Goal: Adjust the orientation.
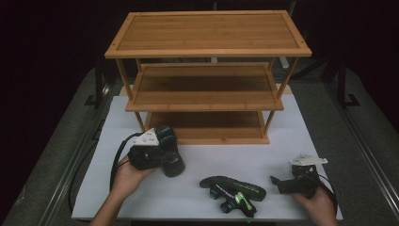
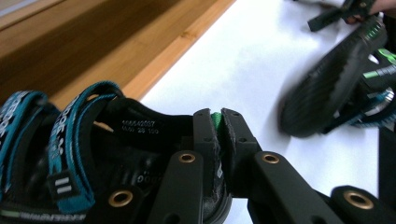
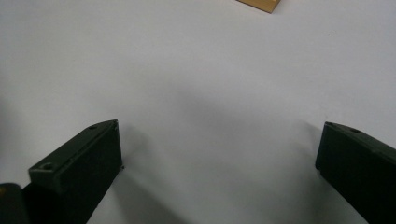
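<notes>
A black sandal with teal straps (image 1: 170, 149) is pinched at its edge by my left gripper (image 1: 161, 157), just in front of the rack's bottom shelf. In the left gripper view the jaws (image 2: 220, 122) are pressed together on the sandal's (image 2: 135, 126) rim, with a sliver of green between the pads. A second black sandal with green trim (image 1: 233, 190) lies on its side near the table's front edge, and shows as a sole (image 2: 327, 93) in the left gripper view. My right gripper (image 1: 280, 182) rests to that sandal's right, jaws wide apart over bare table (image 3: 219, 135).
A three-shelf bamboo rack (image 1: 209, 33) stands at the back of the white table (image 1: 263, 155); its bottom shelf (image 2: 93, 46) is right beside the held sandal. Dark floor and rails flank the table. A cable trails from each gripper.
</notes>
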Tool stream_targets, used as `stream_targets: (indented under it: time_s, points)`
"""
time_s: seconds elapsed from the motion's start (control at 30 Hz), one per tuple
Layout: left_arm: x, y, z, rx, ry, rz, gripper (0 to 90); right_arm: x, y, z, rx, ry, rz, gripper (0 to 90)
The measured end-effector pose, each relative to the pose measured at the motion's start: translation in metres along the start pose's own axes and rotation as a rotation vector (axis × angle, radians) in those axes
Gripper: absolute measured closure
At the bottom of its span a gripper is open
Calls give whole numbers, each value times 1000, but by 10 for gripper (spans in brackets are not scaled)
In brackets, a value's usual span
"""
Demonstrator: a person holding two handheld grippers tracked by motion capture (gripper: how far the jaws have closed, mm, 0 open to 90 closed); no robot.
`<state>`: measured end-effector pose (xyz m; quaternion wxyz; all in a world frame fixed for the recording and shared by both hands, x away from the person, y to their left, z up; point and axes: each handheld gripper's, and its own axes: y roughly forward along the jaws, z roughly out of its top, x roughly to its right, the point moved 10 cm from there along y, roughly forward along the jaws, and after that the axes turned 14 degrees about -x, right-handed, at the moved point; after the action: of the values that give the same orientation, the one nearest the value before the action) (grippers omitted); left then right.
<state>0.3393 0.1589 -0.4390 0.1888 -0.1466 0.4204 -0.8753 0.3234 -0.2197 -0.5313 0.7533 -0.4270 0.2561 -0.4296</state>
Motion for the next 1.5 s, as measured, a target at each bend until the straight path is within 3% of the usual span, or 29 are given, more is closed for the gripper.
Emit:
stream_targets:
  time_s: [0.57,0.63,0.77,0.87,1.03,1.17,1.3,1.5]
  points:
    - [17,-31,-44,-5,-17,-23,852,0,0,0,0,-1,0,0]
    - [16,-32,-44,7,-20,-36,831,0,0,0,-1,0,0,0]
    - [11,-37,-33,46,-23,-45,669,0,0,0,0,-1,-1,0]
    - [5,-40,-22,60,-15,-38,653,0,0,0,-1,-2,0,0]
    - [-15,-33,-8,52,-14,-17,598,0,0,0,-1,-1,0,0]
    - [-33,-19,-9,19,-20,4,585,0,0,0,0,0,0,0]
    - [-41,-6,-16,-23,-2,-11,585,0,0,0,0,-1,0,0]
    - [-42,4,-19,-18,8,-61,572,0,0,0,-1,0,0,0]
